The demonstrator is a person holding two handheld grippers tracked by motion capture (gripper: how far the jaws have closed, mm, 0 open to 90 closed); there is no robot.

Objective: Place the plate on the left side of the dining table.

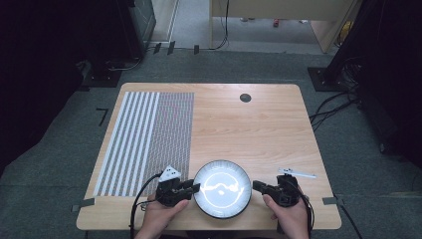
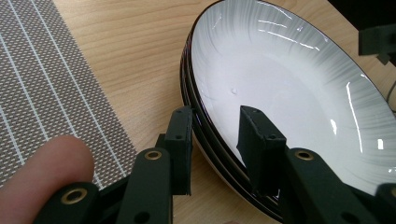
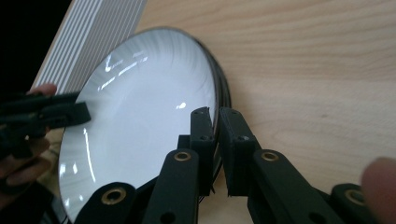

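Note:
A white plate [image 1: 222, 189] with a dark rim lies near the table's front edge; in the left gripper view the plate [image 2: 289, 93] seems to top a stack of similar plates. My left gripper [image 1: 191, 188] is at its left rim. Its jaws [image 2: 215, 121] are open and straddle the rim, one outside and one over the white inner face. My right gripper [image 1: 256, 185] is at the right rim. There its jaws [image 3: 215, 114] are pressed close together on the thin edge of the plate [image 3: 140, 116].
A grey and white striped placemat [image 1: 147, 142] covers the table's left part, just left of my left hand. A small white flat object [image 1: 297, 174] lies behind my right gripper. A dark round grommet [image 1: 245, 97] sits near the far edge.

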